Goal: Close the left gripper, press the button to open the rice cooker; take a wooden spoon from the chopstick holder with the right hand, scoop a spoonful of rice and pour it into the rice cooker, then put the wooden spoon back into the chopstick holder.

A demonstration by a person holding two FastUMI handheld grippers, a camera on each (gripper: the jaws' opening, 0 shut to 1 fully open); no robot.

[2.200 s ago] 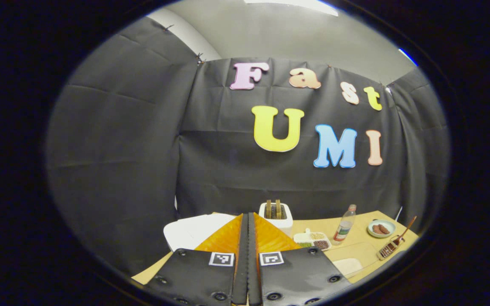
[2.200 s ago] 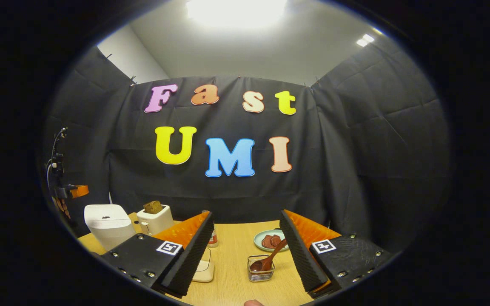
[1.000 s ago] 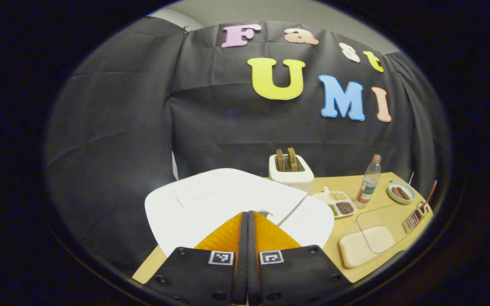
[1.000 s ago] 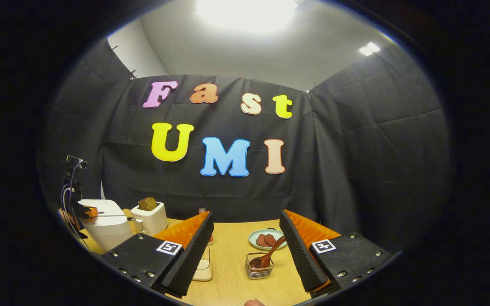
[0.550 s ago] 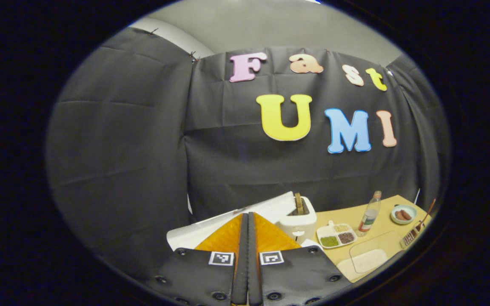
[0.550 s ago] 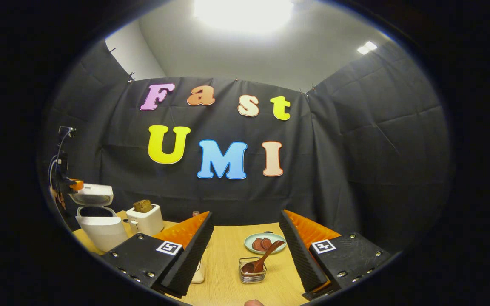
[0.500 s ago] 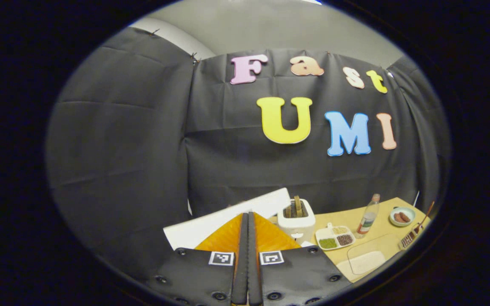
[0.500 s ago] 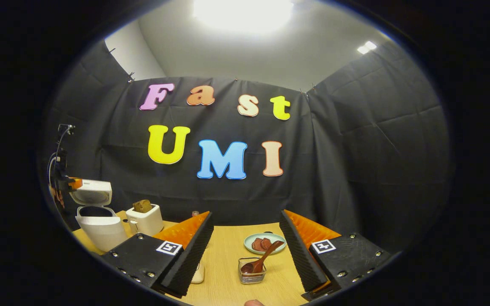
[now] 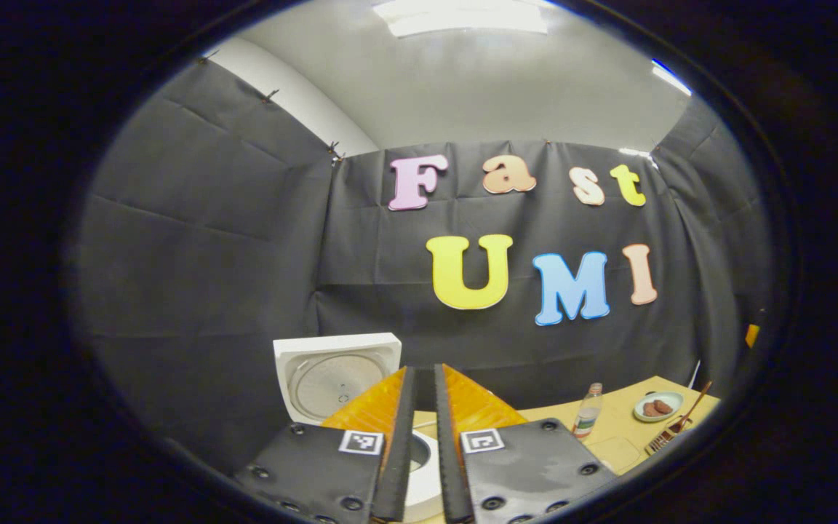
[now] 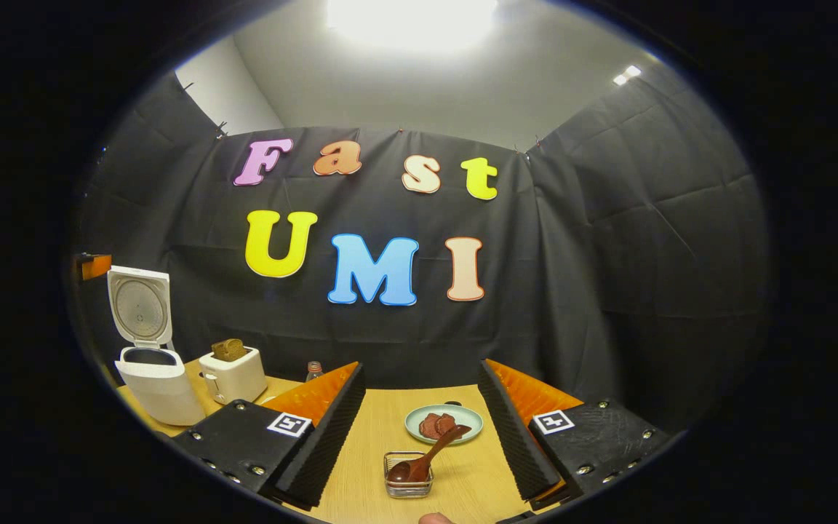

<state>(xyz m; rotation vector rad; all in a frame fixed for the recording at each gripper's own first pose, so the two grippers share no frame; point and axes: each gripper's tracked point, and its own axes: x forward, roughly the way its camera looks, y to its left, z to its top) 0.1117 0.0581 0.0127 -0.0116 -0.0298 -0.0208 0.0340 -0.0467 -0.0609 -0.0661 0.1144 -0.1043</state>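
With its lid up, the rice cooker (image 10: 144, 355) sits far left on the table (image 10: 368, 466). Left gripper (image 9: 419, 386) fingers slightly apart, empty. Right gripper (image 10: 419, 393) wide apart above the wooden spoon (image 10: 423, 460) in the chopstick holder (image 10: 408, 485).

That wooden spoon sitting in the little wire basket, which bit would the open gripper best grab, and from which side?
Probably the handle of the wooden spoon, from above. Its bowl sits down inside the chopstick holder, fenced by the wire walls, while the handle leans out up and to the right, free above the rim. The right gripper stands open, wide enough to straddle it.
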